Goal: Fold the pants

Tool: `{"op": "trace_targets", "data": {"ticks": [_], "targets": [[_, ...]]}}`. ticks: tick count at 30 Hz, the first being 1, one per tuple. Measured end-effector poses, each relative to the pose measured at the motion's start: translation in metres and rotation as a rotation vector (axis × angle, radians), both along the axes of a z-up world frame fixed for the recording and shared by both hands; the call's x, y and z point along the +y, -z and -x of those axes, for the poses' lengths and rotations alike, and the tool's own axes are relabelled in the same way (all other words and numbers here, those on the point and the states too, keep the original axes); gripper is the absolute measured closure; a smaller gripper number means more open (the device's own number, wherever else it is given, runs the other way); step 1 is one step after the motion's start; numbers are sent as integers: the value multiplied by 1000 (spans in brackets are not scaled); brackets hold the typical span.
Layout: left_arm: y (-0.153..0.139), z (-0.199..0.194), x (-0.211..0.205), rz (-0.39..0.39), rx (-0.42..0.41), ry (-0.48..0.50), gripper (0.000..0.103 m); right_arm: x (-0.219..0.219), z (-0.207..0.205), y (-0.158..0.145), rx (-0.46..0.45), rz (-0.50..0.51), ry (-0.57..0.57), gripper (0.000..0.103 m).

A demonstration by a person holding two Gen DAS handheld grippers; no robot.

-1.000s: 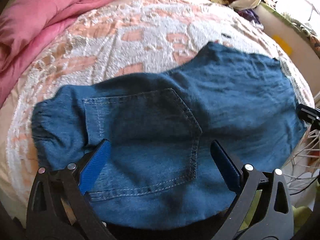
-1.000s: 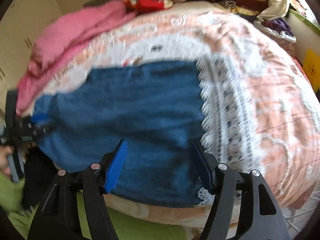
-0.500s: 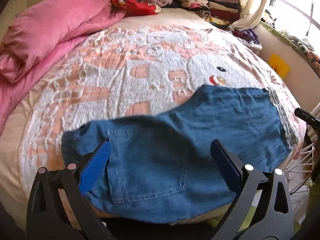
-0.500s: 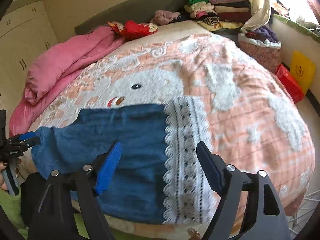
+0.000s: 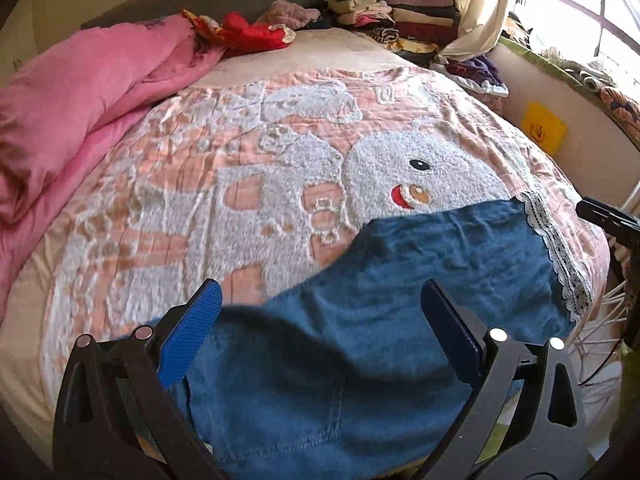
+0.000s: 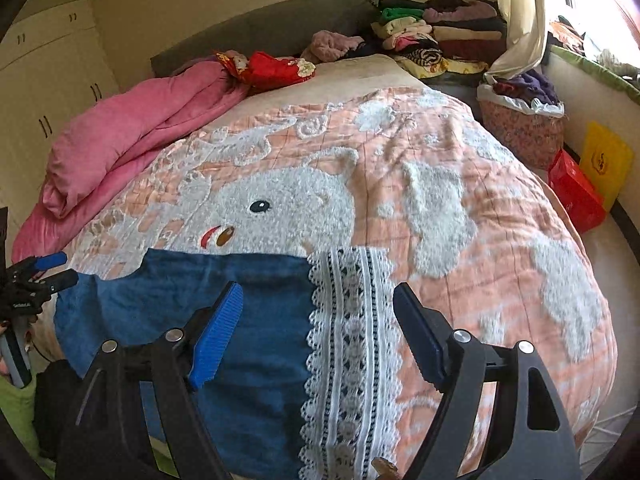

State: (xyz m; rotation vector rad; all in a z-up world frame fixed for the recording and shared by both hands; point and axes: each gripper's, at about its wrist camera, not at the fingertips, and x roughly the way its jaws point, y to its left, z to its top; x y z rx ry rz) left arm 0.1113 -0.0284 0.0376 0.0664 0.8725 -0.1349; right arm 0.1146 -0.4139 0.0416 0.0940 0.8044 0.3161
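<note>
Blue denim pants (image 5: 360,320) with a white lace cuff (image 5: 560,256) lie flat along the near edge of the bed. My left gripper (image 5: 324,320) is open and empty, raised above the waist and back-pocket end. My right gripper (image 6: 320,320) is open and empty, above the lace cuff (image 6: 352,340) at the leg end of the pants (image 6: 224,300). The left gripper also shows at the left edge of the right wrist view (image 6: 36,272), and part of the right one at the right edge of the left wrist view (image 5: 608,220).
The pants rest on a peach and white cartoon blanket (image 5: 280,160) on the bed. A pink duvet (image 5: 80,120) is bunched at the left. Stacked clothes (image 6: 440,36) and a red item (image 6: 272,66) lie at the head. A laundry basket (image 6: 524,128) and a red box (image 6: 576,196) stand on the right.
Both grippers have lifted and pulled back from the pants, which now sit lower and smaller in both views. More of the bed has come into sight. Both stay open.
</note>
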Motion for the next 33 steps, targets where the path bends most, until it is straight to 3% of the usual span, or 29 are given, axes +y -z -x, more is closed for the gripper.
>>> {"op": "trace_targets", "data": {"ticks": [14, 25, 30, 33], "targets": [[33, -54, -16, 1, 48, 36, 10, -7, -55, 24, 69, 13, -16, 27], [65, -86, -25, 117, 132, 60, 10, -8, -98, 73, 207, -52, -54, 27], [79, -93, -31, 113, 167, 75, 10, -8, -99, 78, 203, -97, -94, 40], [86, -96, -33, 120, 181, 69, 10, -9, -100, 79, 199, -117, -106, 41]]}}
